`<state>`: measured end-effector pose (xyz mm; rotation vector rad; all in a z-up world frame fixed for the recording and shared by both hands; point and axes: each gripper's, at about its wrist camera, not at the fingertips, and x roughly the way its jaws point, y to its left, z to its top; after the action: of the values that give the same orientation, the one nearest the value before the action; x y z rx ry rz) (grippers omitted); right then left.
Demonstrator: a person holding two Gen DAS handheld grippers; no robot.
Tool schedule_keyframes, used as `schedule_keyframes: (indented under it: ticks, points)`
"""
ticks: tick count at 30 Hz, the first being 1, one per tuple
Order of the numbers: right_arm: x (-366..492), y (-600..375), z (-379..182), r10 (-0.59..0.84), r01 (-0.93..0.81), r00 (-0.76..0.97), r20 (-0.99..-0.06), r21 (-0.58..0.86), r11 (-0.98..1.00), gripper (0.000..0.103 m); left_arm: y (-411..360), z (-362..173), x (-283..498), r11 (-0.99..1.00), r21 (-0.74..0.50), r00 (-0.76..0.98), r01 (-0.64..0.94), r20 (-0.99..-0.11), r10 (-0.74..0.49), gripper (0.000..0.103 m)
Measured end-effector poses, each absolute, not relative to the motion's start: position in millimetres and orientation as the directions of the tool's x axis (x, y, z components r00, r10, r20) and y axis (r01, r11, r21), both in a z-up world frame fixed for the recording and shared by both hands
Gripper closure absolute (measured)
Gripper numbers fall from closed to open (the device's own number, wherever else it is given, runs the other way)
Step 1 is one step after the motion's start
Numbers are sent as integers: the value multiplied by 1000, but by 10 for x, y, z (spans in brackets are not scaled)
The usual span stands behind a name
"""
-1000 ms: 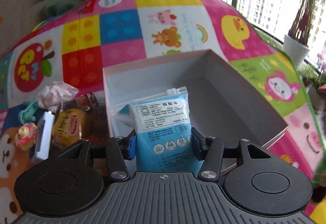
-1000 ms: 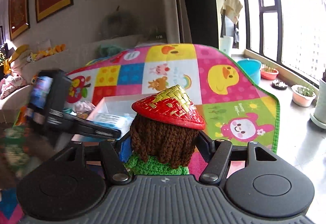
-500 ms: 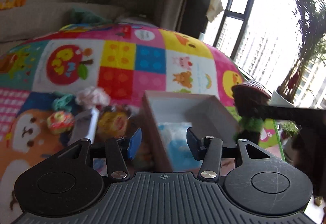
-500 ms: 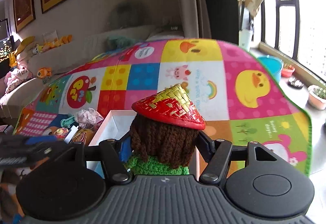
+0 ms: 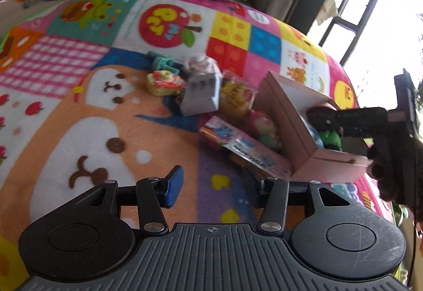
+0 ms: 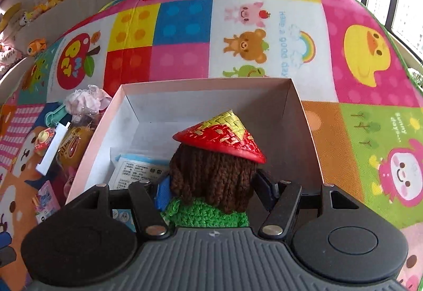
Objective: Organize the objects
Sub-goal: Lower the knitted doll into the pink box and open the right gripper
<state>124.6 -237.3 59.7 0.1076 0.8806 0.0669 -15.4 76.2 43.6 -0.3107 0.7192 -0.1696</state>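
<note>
The right tool is clamped on the yarn doll just above the pink box, so next it should let go inside, while the left tool, fingers apart and empty, hangs over the mat beside the box.

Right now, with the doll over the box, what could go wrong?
1. The crocheted doll with the red and yellow woven hat is held in the right gripper above the pink cardboard box; on release it could land on the blue and white packet and tip over.
2. The left gripper, jaws empty, hangs near the pink flat package, which leans by the box wall and could get knocked.
</note>
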Motion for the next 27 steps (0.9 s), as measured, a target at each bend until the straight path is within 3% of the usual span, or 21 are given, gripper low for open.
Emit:
schedule_keyframes:
  ticks: [5,8,14,16,20,24,27]
  points:
    - [1115,-2397,589,138,-36,644,-752,151,988,25,671,399,-108,934,-353,723,46,-634,-275,50]
    - [962,-2415,677,119,-14,688,-716,150,989,24,603,374,-100,927,-372,713,42,-639,-289,50]
    - [250,-2180,1084,25,-28,882,-470,1,1000,0,475,563,0,930,-363,746,51,-605,-277,50]
    - [38,-2100,1084,31,-48,898,-438,-29,998,0,388,658,76,939,-335,771,78,-577,-270,50]
    - [-288,-2003,832,57,-61,879,-474,7,998,0,129,724,342,962,-256,786,92,-575,-228,50]
    - [-532,-1954,504,85,-53,819,-567,73,996,0,-115,624,603,992,-119,784,42,-611,-107,51]
    - [-631,-1931,400,90,-47,803,-589,89,995,0,-213,505,672,997,-67,754,43,-653,-77,53]
